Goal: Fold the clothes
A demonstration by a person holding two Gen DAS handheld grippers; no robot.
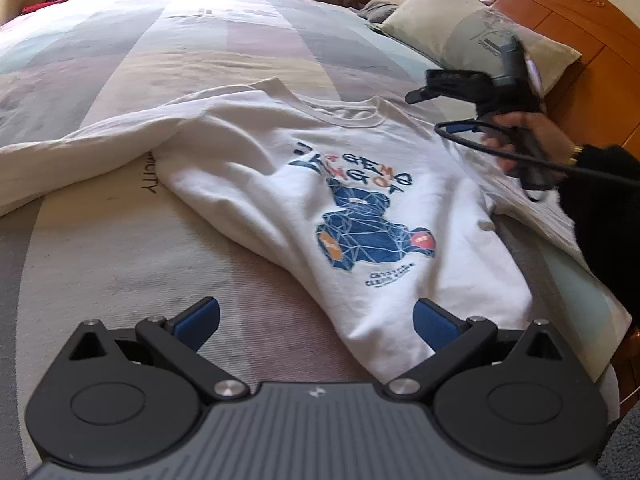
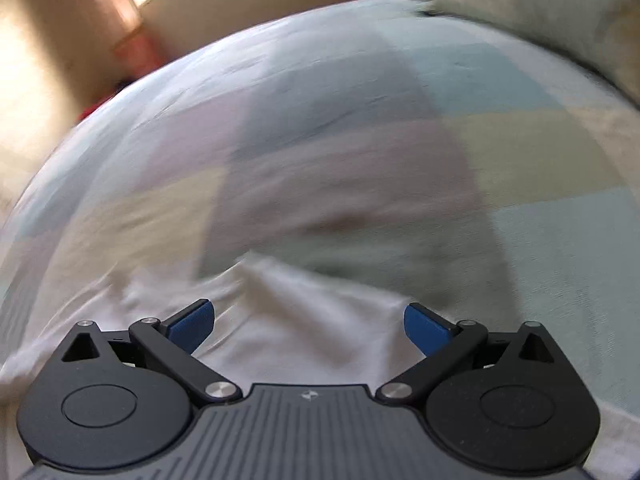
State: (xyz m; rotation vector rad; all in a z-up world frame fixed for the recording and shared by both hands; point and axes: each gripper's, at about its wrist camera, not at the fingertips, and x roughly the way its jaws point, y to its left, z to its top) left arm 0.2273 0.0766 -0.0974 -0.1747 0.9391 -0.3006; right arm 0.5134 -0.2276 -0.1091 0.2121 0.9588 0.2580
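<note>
Sunlit patchwork bed (image 1: pixel 240 52), wooden headboard (image 1: pixel 560 12)

A bed (image 1: pixel 248 44) spread with a cover of pastel checks carried a white printed T-shirt (image 1: pixel 360 200), rumpled and partly bunched toward nine o'clock. Pillows (image 1: pixel 472 36) lay at the two o'clock corner, against a wooden headboard (image 1: pixel 560 8).

1. Left hand-held gripper (image 1: pixel 316 322): jaws spread wide, blue-padded fingers (image 1: pixel 202 320) far apart, nothing between them; body level and low in its own view.
2. Right hand-held gripper (image 2: pixel 308 322): jaws likewise wide apart, blue pads (image 2: pixel 424 328) empty; its view is motion-blurred.
3. Right hand (image 1: pixel 520 136): seen from the left wrist camera, wrapped around the gripper's handle, black sleeve (image 1: pixel 600 200) at the wrist, a black cable trailing from it.
</note>
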